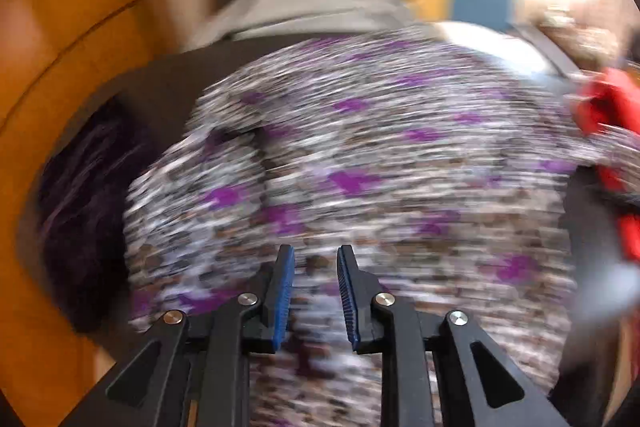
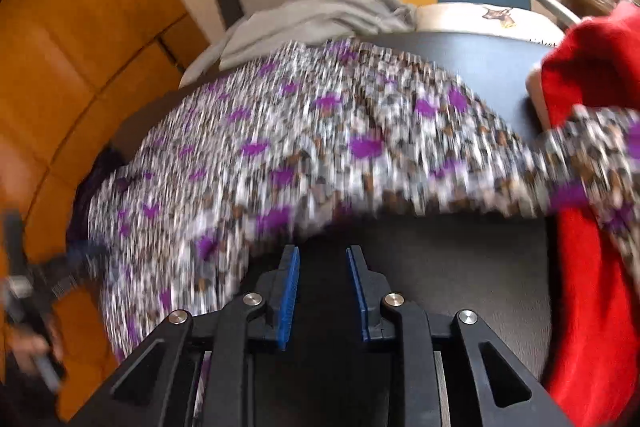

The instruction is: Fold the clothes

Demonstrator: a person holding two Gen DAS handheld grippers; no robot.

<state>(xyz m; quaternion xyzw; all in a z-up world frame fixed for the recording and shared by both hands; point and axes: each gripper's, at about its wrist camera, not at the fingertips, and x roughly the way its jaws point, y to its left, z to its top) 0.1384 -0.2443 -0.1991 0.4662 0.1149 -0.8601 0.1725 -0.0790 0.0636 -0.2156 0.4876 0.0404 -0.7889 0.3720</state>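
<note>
We see the patterned garment (image 2: 320,147) spread on the dark table (image 2: 480,67). Our left gripper (image 1: 314,291) hovers over it, our right gripper (image 2: 322,293) over bare tabletop; both jaws stand narrowly apart, holding nothing.

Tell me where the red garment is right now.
The red garment lies at the table's right edge in the right wrist view, partly under the patterned garment's sleeve.

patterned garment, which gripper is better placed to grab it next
Left, probably. The left gripper has its jaws right over the patterned garment; the right gripper sits over bare dark table, beside the cloth's edge.
</note>
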